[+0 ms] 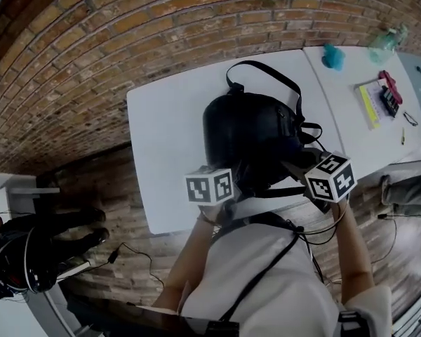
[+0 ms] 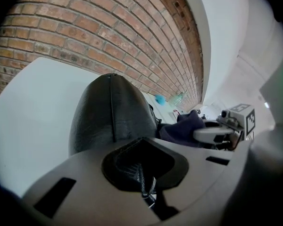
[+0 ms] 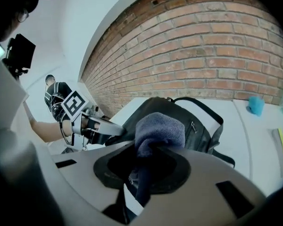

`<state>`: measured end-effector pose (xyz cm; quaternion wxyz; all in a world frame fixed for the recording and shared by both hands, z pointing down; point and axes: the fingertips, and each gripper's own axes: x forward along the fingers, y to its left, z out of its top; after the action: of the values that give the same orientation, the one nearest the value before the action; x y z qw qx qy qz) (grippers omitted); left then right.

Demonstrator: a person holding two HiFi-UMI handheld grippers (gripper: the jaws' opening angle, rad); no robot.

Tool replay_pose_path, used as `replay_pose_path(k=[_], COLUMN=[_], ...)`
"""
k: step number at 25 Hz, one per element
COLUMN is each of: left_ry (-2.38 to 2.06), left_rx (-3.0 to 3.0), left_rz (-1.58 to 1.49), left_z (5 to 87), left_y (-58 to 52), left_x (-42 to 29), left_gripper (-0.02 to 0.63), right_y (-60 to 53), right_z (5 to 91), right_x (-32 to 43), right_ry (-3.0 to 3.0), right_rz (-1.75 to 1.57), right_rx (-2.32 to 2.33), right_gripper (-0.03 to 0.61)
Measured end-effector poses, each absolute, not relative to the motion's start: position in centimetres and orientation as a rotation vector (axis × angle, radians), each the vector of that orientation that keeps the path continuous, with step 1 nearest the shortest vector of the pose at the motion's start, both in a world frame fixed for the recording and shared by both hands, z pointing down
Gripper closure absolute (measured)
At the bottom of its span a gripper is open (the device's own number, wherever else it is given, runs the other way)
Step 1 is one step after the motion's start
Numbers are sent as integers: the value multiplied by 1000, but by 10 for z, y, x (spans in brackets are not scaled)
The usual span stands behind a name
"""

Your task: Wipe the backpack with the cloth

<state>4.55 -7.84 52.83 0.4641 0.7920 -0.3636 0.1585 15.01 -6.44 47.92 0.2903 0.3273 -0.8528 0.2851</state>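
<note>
A black backpack [image 1: 249, 135] lies on the white table [image 1: 161, 132], its handle loop toward the brick wall. My left gripper [image 2: 144, 180] is shut on a fold of the backpack's black textured fabric at its near end, and the backpack [image 2: 111, 112] bulges up just beyond the jaws. My right gripper [image 3: 144, 173] is shut on a grey-blue cloth [image 3: 158, 131], which bunches above the jaws near the backpack [image 3: 188, 119]. In the head view both marker cubes, left [image 1: 209, 186] and right [image 1: 330, 176], sit at the backpack's near edge and hide the jaws.
A second white table [image 1: 351, 139] adjoins on the right, carrying a teal cup [image 1: 332, 56], a clear bottle [image 1: 384, 42], a yellow-edged book [image 1: 370, 104] and a small red and black item [image 1: 389, 93]. A person in black [image 1: 28, 258] is at the far left.
</note>
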Motion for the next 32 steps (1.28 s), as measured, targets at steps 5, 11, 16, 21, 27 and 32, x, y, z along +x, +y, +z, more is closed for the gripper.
replay_pose_path(k=[5,11,16,21,27,32], left_ry=[-890,-883,-862,-847,-834,-829], left_rx=[1947,1948,1938,1931,1924,1921], left_rz=[393,393,374,364,357,356], left_z=[528,526,526,526,525,526], left_y=[-78,-79,-79,-79,-80,-79], left_x=[46,47,48,48,47,46], left_gripper=[609,609,609,609,609,609], right_y=[-128,-195,-236,-258,-263,-255], right_z=[456,435,439,454,480,487], right_x=[143,129,118,106,99,98], right_ry=[-2331,-2389,-2362,-2330,-2280,-2270], right_rz=[606,508,467,481,566,614], right_rx=[977,1098,1142,1144,1130,1119], right_gripper=[504,503,505,504,505,504])
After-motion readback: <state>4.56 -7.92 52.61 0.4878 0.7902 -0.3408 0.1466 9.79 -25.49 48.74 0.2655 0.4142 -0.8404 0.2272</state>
